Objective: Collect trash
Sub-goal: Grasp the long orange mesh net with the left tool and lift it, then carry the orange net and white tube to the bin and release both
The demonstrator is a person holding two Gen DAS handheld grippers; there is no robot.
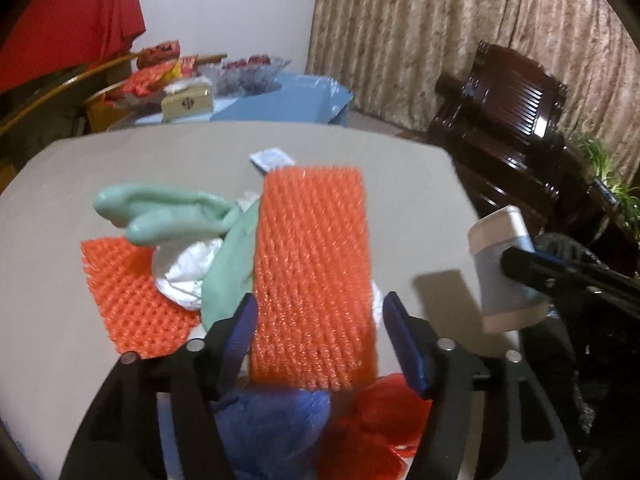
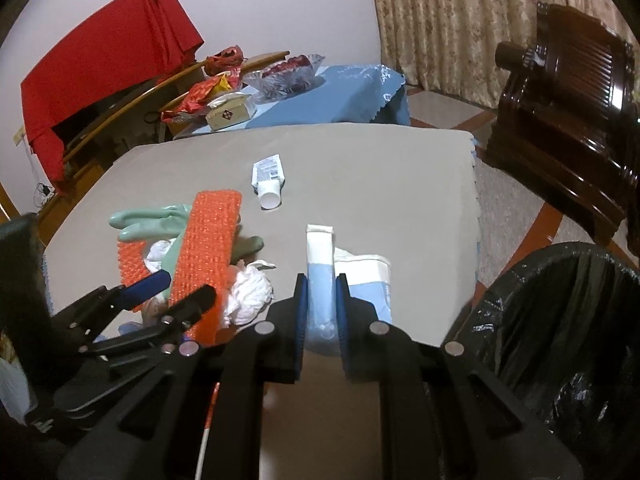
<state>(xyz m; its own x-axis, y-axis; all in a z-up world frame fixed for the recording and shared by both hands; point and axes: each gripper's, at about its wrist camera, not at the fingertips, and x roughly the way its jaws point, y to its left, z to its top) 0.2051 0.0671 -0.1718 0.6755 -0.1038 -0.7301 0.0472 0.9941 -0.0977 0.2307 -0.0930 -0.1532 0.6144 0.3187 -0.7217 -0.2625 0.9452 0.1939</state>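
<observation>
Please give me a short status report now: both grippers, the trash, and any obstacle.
Left gripper open around orange foam net. Right gripper shut on blue-white tube. Black-lined bin open at right, path looks free.

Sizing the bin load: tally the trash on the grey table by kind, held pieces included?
Orange foam net: 2
Green rubber glove: 1
White crumpled tissue: 1
Tubes, one lying, one in the right gripper: 2
Plastic bags, blue and red: 2
Total: 8
</observation>
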